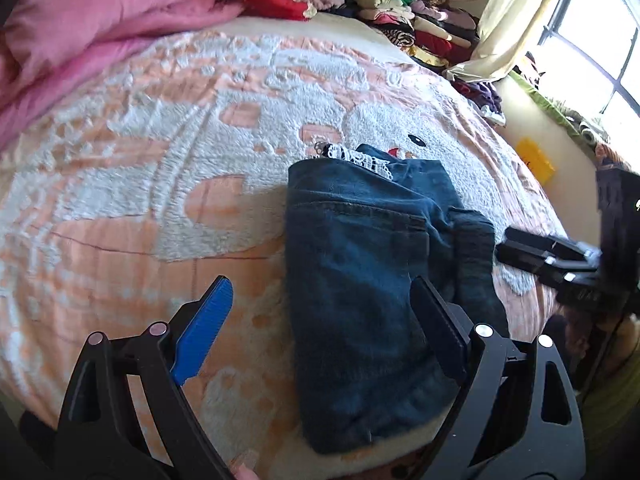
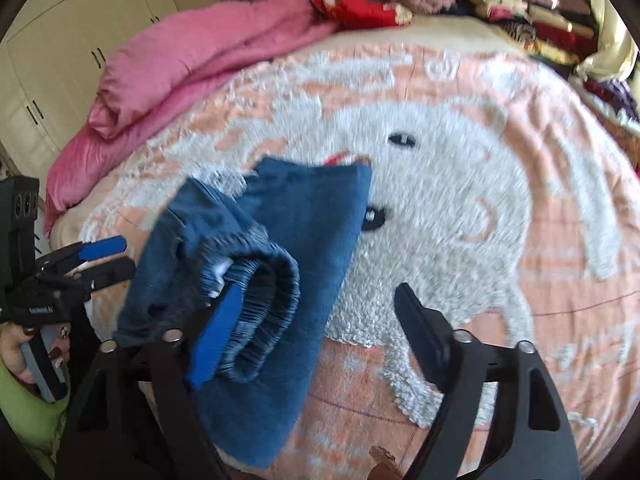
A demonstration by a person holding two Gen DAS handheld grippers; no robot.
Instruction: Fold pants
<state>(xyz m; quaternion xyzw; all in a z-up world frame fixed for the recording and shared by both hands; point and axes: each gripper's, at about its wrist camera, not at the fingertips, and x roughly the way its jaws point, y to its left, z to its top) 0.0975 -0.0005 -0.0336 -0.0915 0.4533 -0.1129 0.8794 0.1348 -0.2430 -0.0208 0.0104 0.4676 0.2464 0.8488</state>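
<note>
Dark blue denim pants lie folded in a compact bundle on the peach and white blanket. A bit of white lace sticks out at their far end. My left gripper hovers open above them, its blue pad over the blanket and its black finger over the denim. My right gripper is open too. The pants' gathered elastic waistband rests against the inner side of its blue pad, while the black finger stands apart over the blanket. Each view also shows the other gripper: right gripper, left gripper.
A pink quilt is bunched along the bed's far left. Stacks of folded clothes fill the far right corner by a curtain and window. White wardrobe doors stand at the left. A hand with painted nails holds the left gripper.
</note>
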